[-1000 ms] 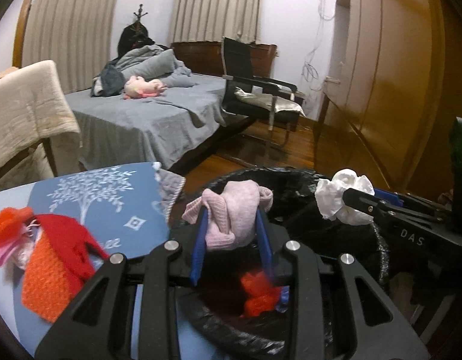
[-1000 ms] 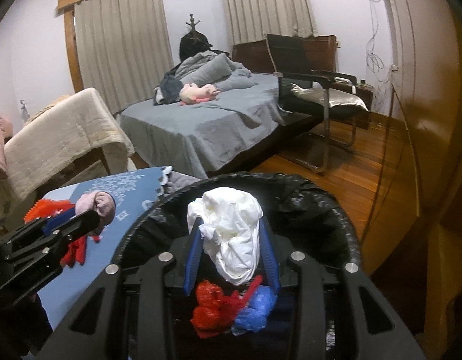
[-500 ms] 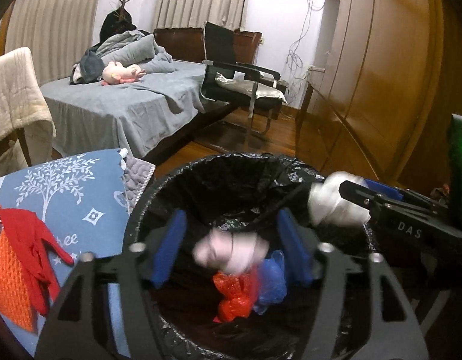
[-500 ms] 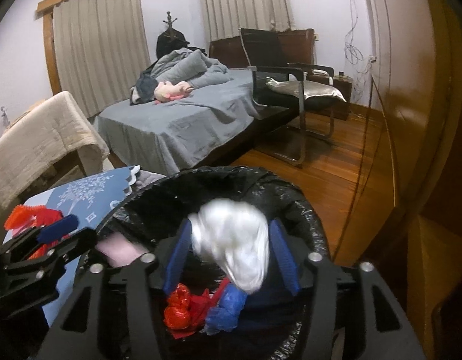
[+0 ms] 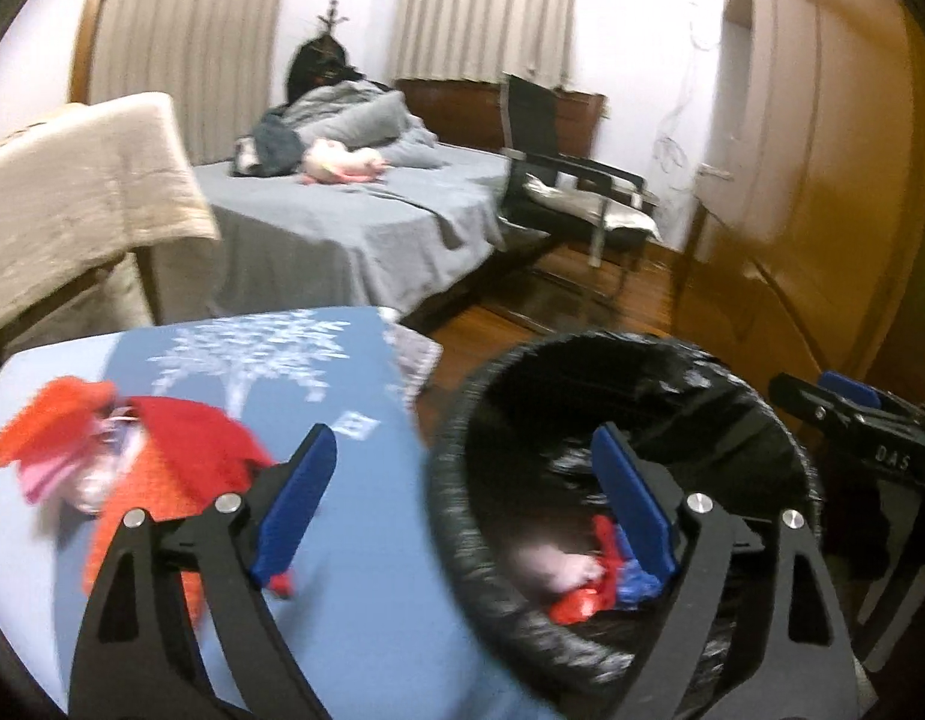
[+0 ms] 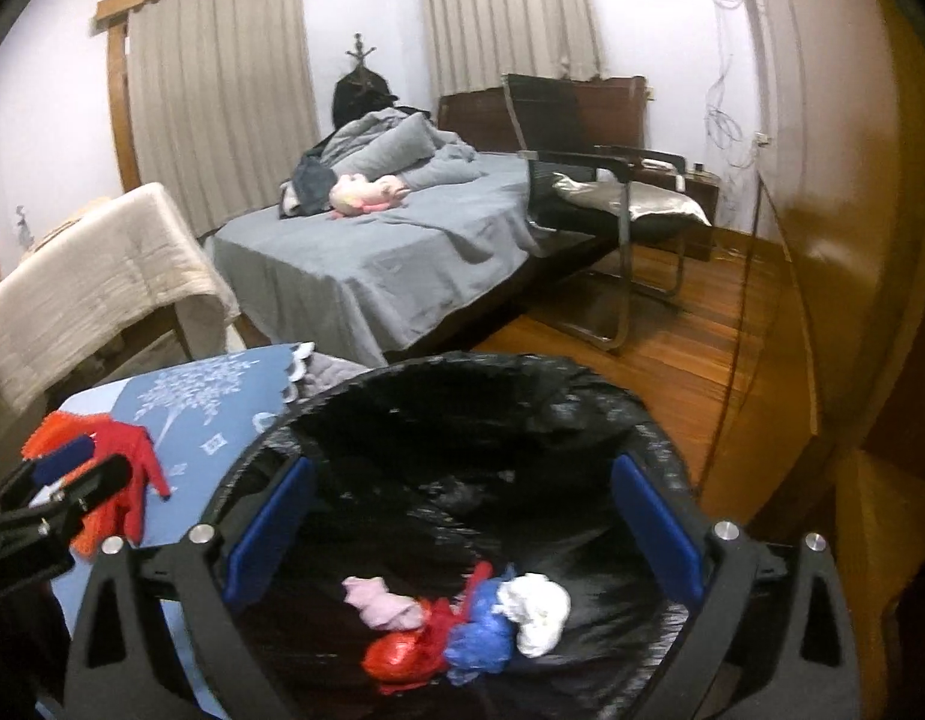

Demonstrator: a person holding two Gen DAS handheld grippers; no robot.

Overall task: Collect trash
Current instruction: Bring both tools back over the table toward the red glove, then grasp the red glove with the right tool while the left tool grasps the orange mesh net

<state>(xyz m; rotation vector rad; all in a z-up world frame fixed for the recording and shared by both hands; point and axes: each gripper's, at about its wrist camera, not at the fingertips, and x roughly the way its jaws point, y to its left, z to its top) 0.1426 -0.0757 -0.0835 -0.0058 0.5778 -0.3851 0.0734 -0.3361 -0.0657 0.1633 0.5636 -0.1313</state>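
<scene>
A black-lined trash bin [image 6: 582, 378] stands beside a blue table. In it lie a pink wad [image 6: 381, 603], a white wad [image 6: 537, 612], red [image 6: 402, 651] and blue [image 6: 480, 639] bags. My right gripper [image 6: 459, 525] is open and empty over the bin. My left gripper [image 5: 462, 510] is open and empty, straddling the bin's left rim [image 5: 450, 480] and the table; the pink wad [image 5: 552, 567] shows blurred inside. Red and orange knitted pieces [image 5: 162, 462] lie on the blue cloth [image 5: 366, 540], also in the right wrist view [image 6: 120, 480].
A bed with a grey sheet [image 6: 372, 258] stands behind, a black chair [image 6: 588, 180] to its right. A wooden wardrobe [image 6: 840, 240] lines the right side. A beige blanket [image 5: 72, 192] hangs at the left. The floor is wood.
Both grippers opened and dropped their wads into the bin: the pink one from the left, the white one from the right. The left gripper has shifted left toward the table.
</scene>
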